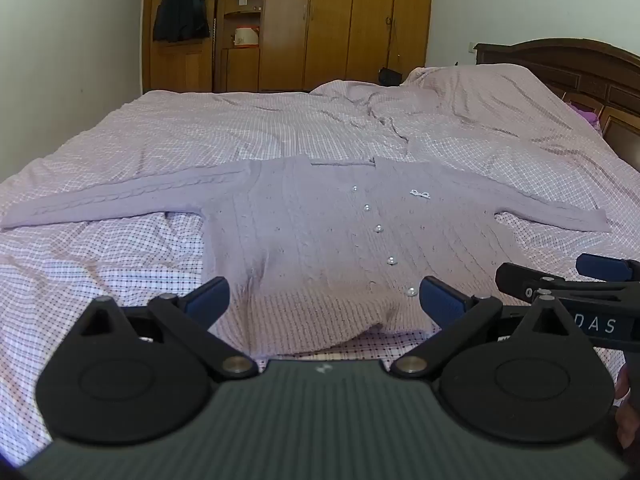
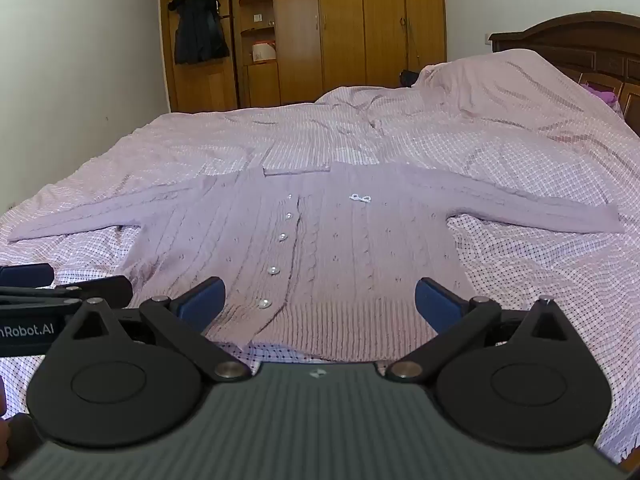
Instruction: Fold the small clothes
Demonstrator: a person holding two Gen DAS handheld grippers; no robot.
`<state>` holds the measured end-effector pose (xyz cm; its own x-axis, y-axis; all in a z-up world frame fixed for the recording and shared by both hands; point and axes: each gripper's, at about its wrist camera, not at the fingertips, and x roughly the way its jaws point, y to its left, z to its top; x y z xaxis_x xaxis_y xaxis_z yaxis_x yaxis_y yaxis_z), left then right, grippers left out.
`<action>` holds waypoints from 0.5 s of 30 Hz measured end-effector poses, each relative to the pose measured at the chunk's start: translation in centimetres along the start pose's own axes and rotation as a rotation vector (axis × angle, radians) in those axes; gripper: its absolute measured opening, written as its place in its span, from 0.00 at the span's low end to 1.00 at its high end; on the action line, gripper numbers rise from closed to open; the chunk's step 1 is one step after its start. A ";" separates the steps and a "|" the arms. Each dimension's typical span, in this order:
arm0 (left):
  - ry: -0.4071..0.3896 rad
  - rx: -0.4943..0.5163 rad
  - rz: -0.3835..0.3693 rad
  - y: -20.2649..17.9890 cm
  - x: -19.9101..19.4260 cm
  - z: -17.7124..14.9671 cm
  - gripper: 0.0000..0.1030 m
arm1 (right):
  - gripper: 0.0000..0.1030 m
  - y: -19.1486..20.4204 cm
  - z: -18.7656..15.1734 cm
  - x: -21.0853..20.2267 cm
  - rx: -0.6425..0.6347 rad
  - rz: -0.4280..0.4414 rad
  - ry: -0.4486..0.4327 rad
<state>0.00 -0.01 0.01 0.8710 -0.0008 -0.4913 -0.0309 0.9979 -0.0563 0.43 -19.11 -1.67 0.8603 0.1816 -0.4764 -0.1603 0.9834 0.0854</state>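
A lilac knitted cardigan (image 1: pixel 316 236) (image 2: pixel 320 236) lies flat and face up on the bed, both sleeves spread out to the sides, pearl buttons down its front and a small bow on the chest. My left gripper (image 1: pixel 324 296) hovers over the hem's left half, wide open, with nothing between its blue pads. My right gripper (image 2: pixel 318 298) hovers over the hem's right half, wide open and holding nothing. Each gripper shows at the edge of the other's view: the right gripper (image 1: pixel 568 276) and the left gripper (image 2: pixel 68 280).
The bed has a wrinkled pink checked cover (image 1: pixel 120 256) (image 2: pixel 540 280), bunched toward a dark wooden headboard (image 1: pixel 580 68) at the right. A wooden wardrobe (image 2: pixel 360 28) with a dark coat hanging on it (image 1: pixel 182 6) stands against the far wall.
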 end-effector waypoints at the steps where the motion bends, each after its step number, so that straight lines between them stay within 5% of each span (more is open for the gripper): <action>1: 0.000 -0.008 -0.006 0.0 0.0 0.0 1.00 | 1.00 0.0 0.1 0.0 -0.002 -0.002 0.002; 15: 0.000 0.006 -0.001 0.0 -0.1 0.0 1.00 | 1.00 0.2 0.2 0.0 -0.011 -0.024 0.000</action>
<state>-0.08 -0.05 0.09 0.8708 -0.0015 -0.4916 -0.0273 0.9983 -0.0513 0.51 -18.92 -1.53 0.8639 0.1584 -0.4782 -0.1453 0.9873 0.0646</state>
